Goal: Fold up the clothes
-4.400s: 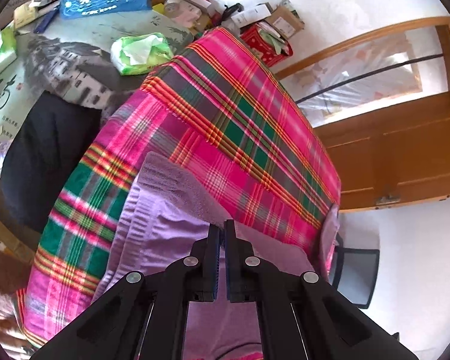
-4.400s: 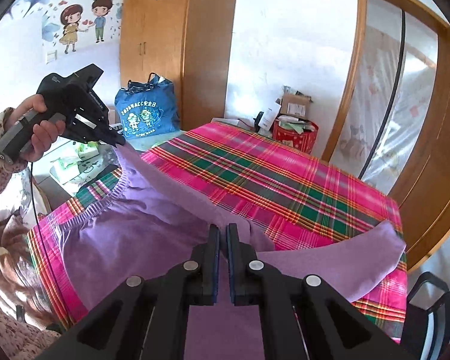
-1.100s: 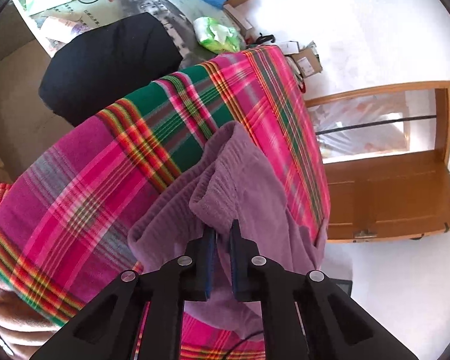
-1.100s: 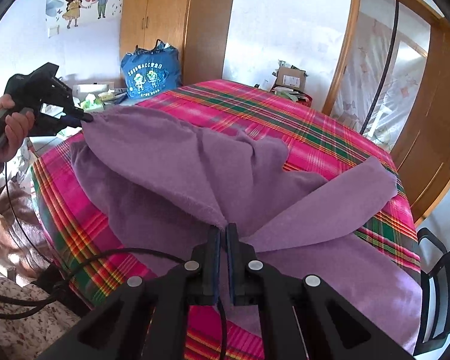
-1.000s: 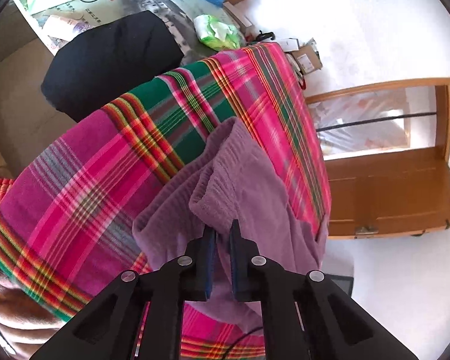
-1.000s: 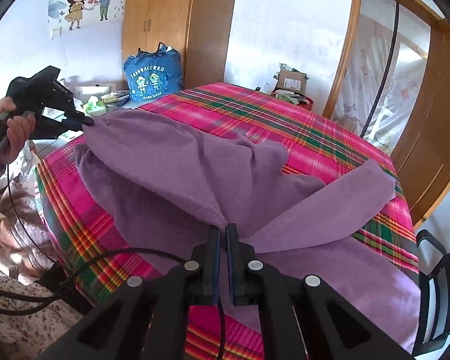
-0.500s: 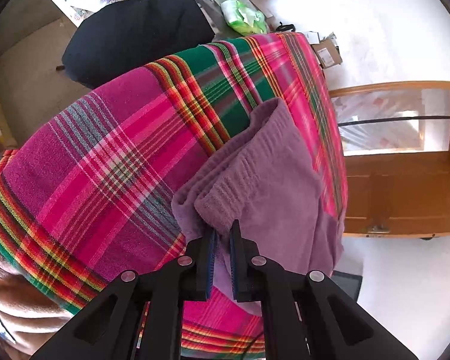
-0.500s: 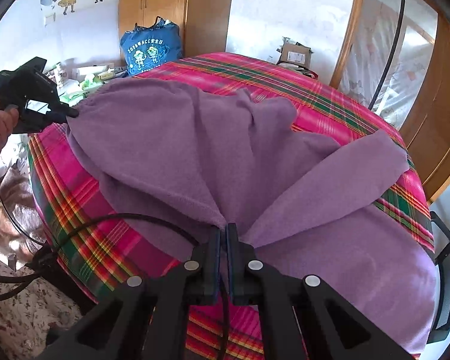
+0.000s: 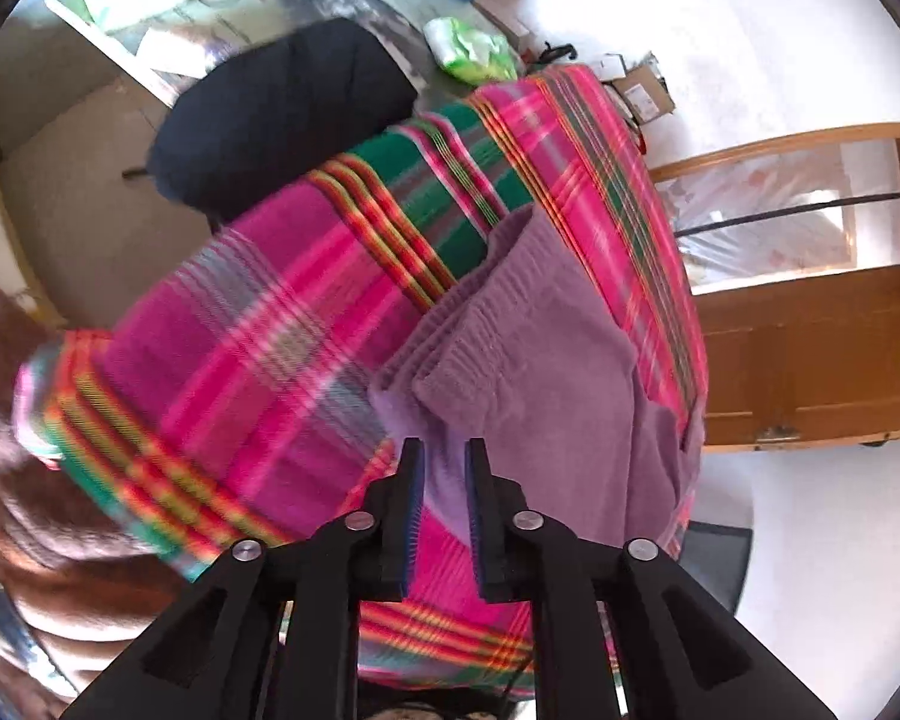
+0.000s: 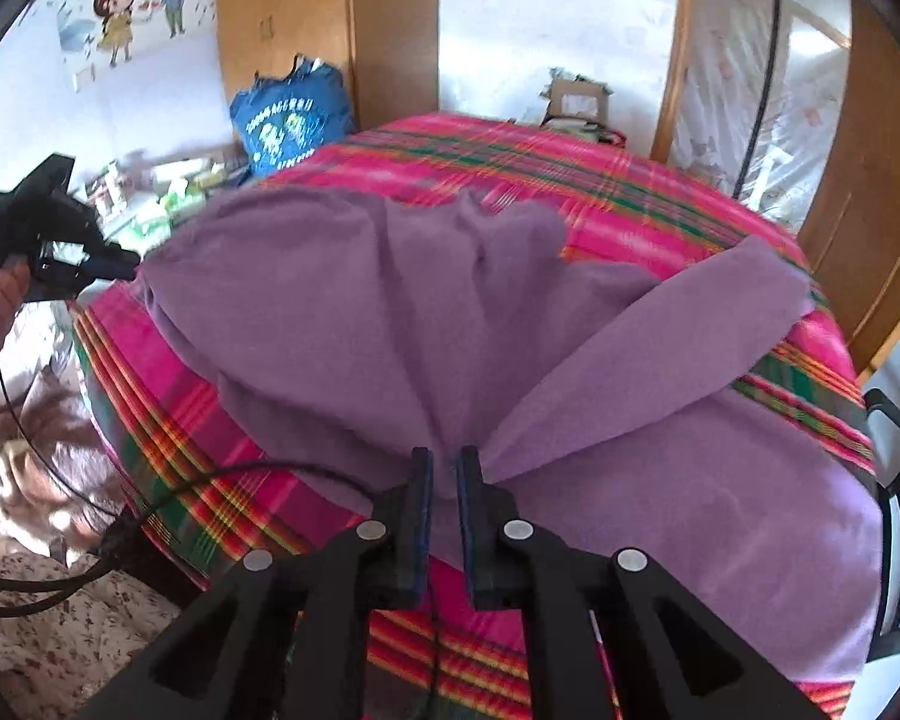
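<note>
A plain purple garment (image 10: pixel 390 312) lies on a pink, green and orange plaid cloth (image 9: pixel 258 360).

Bright daylight, motion blur, strong fisheye edge distortion

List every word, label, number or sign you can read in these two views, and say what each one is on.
Nothing reads clearly.
Blue fabric tote bag: a row of white characters above cartoon figures, too blurred to read.
Brown cardboard box: pale label, print too small.
Wall sticker of two cartoon children: picture only, no words.
Purple knit garment and pink plaid bedspread: no text.
</note>
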{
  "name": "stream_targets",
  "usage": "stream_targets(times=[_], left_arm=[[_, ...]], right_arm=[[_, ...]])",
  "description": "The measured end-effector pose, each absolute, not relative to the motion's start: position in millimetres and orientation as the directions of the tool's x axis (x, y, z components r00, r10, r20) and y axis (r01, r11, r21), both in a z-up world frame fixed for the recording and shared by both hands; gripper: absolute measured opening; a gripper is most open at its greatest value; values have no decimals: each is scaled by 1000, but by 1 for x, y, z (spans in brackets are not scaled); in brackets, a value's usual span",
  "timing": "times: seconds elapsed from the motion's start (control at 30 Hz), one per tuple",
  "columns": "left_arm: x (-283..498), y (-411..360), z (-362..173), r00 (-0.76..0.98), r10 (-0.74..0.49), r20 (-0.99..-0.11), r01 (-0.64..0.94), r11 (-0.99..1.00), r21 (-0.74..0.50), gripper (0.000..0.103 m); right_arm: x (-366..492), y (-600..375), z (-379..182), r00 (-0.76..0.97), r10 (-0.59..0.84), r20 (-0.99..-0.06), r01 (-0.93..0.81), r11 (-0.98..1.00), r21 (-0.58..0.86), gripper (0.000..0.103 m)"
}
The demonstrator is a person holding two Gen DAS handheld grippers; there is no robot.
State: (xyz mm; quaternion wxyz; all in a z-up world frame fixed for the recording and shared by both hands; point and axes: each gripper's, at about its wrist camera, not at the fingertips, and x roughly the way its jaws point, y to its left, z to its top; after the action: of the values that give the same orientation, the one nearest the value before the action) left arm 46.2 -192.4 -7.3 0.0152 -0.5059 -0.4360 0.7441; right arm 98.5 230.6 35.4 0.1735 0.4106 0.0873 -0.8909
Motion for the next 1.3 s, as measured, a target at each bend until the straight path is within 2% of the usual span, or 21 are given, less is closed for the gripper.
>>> stream_targets(times=[0.13,0.2,0.27,0.53,0.6,0.67,0.8,0.9,0.97,1.07,1.3], left_arm=[[61,-200,6,-484,439,-757,396,-662,-636,17],[63,-189,11,-471,463,-751,346,-686,-640,17],[65,-178,17,-457,486,-745,295,-707,-643,21],[53,-98,20,-357,561,-747,55,-786,-616,24],[51,-73,20,-355,561,-748,-18,-804,-595,26],[52,-46,19,-360,554,-751,-91,-822,-563,26],[51,5,14,-377,558,-739,-242,-830,-503,27],[51,32,12,-387,554,-737,-314,-831,-459,28],[51,48,11,-383,554,-739,-362,-826,-432,28],[50,64,9,-377,552,-743,-407,-820,-403,28],[44,77,-1,-371,571,-733,-440,-803,-403,29]], right_arm=[[116,254,58,-630,-225,-744,332,-943,4,8],[127,270,70,-654,-182,-734,288,-957,-19,8],[140,289,82,-673,-141,-726,242,-970,-37,8],[201,370,130,-689,158,-708,2,-976,-220,9],[215,390,142,-700,194,-687,-61,-975,-213,15],[224,408,141,-712,232,-662,-152,-972,-177,33],[227,427,102,-740,180,-648,-246,-969,11,34],[217,430,56,-757,63,-651,-254,-946,203,34],[202,426,28,-732,-10,-681,-234,-935,266,34],[177,412,11,-703,-34,-711,-196,-951,239,34],[114,392,40,-757,-54,-651,-92,-978,189,34]])
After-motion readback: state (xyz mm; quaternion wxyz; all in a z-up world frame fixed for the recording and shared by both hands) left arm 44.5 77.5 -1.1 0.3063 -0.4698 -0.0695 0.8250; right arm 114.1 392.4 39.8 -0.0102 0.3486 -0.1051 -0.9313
